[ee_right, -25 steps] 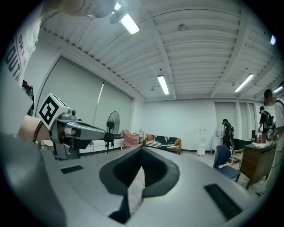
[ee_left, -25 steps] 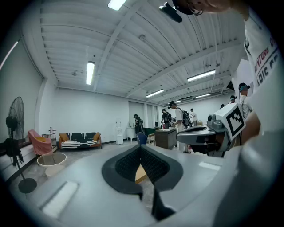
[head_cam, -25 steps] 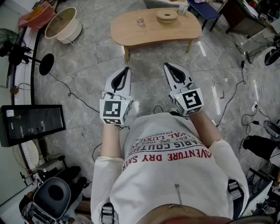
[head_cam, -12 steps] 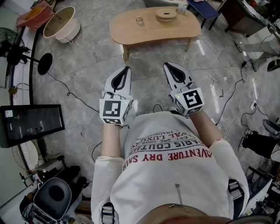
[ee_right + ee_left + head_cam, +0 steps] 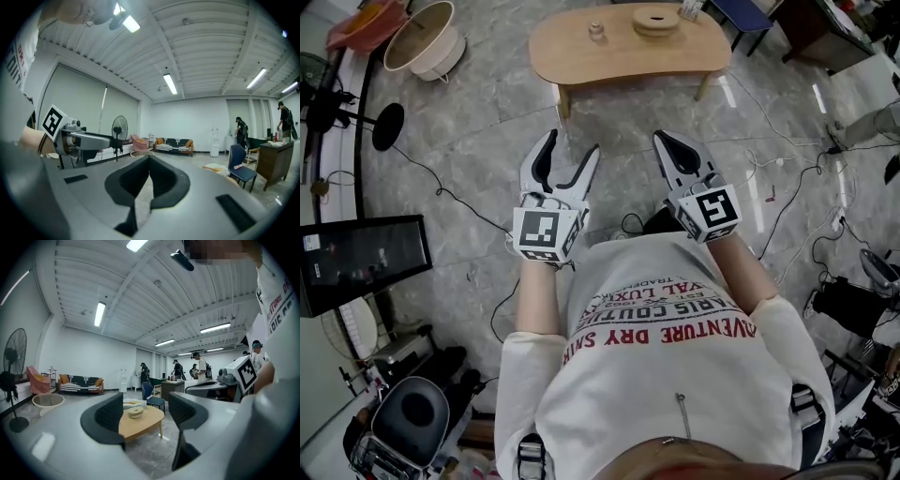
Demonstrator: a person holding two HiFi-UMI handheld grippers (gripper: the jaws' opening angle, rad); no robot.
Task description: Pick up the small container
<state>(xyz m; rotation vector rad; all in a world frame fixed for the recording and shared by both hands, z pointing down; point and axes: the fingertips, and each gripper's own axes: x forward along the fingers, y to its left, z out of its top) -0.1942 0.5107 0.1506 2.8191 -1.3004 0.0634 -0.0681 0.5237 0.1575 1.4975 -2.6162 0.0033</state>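
The small container (image 5: 597, 31) is a little pale jar that stands on the low wooden table (image 5: 581, 62) at the top of the head view. A round wooden dish (image 5: 657, 19) lies to its right; the left gripper view also shows this dish (image 5: 135, 412) on the table (image 5: 145, 423). My left gripper (image 5: 572, 146) hangs over the floor well short of the table. Its jaws are opening and nothing is between them, as the left gripper view (image 5: 147, 414) confirms. My right gripper (image 5: 664, 141) is beside it, shut and empty, and its own view shows the gripper (image 5: 149, 180) with its jaws meeting.
A round basket (image 5: 422, 42) sits at the far left near a fan base (image 5: 386, 127). A dark monitor (image 5: 361, 262) lies on the floor at left. Cables (image 5: 787, 187) trail at right. A blue chair (image 5: 745, 14) stands beyond the table. People stand in the background.
My left gripper's jaws have spread apart from shut. Both grippers have risen slightly in the head view, toward the table. The right jaws stay shut.
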